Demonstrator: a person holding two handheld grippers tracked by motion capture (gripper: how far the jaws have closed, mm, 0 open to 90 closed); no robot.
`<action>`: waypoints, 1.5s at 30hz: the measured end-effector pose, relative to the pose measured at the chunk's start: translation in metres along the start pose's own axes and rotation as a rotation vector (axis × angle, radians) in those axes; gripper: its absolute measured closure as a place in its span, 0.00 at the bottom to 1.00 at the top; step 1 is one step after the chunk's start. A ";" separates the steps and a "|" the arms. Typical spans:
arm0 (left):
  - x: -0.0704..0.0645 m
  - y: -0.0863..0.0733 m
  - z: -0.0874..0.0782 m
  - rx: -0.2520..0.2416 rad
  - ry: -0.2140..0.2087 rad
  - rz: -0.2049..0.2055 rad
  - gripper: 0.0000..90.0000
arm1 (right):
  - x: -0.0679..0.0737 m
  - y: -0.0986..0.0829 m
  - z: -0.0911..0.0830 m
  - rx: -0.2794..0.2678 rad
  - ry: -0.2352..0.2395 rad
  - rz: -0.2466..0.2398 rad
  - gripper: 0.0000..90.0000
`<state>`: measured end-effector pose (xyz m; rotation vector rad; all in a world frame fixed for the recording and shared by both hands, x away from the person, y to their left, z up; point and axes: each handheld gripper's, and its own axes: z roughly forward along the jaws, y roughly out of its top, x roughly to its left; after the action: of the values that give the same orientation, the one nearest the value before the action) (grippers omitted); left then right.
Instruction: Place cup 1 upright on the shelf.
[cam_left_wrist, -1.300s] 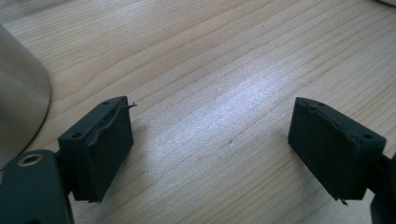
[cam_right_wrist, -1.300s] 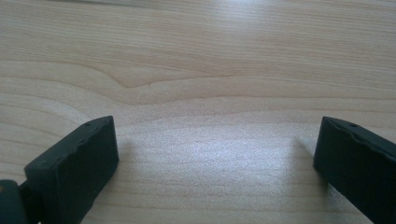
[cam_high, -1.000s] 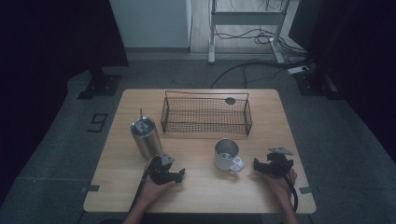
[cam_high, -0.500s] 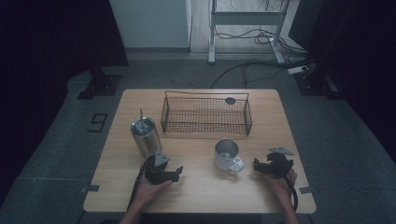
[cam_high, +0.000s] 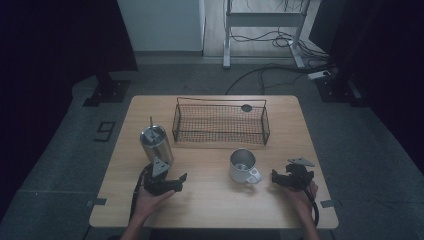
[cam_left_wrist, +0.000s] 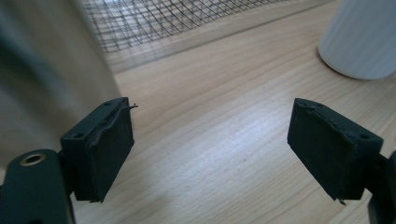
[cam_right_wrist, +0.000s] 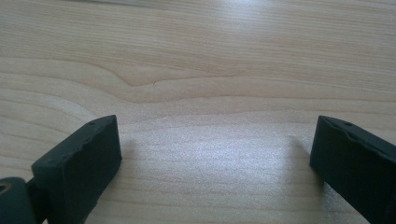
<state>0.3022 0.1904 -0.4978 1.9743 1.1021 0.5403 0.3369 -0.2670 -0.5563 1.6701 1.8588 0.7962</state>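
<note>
Reaching toward the steel tumbler (cam_high: 156, 144) standing on the desk (cam_high: 215, 210) left of the wire basket (cam_high: 220, 122), the left tongs (cam_high: 172, 182) gape empty just beside it, needing to straddle its wall; right tongs (cam_high: 280, 179) idle open near the white mug (cam_high: 243, 166)

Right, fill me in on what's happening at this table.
A person holds a gripper in each hand. The left gripper, jaws open, sits just in front of the steel tumbler; the right gripper, also open, rests beside the white mug. Neither holds anything. The wire basket stands behind them.
</note>
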 end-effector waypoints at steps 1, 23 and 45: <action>0.000 0.000 0.000 0.000 0.000 0.000 0.16 | 0.000 0.000 0.000 -0.001 0.001 0.001 0.02; 0.030 0.003 -0.025 -0.055 0.038 -0.077 0.15 | 0.000 0.000 0.000 -0.004 -0.001 0.001 0.03; 0.057 0.005 -0.040 -0.083 0.113 -0.134 0.07 | 0.000 -0.001 -0.001 -0.006 0.001 -0.001 0.04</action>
<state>0.3077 0.2544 -0.4712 1.8017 1.2522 0.6220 0.3357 -0.2670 -0.5561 1.6649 1.8562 0.8019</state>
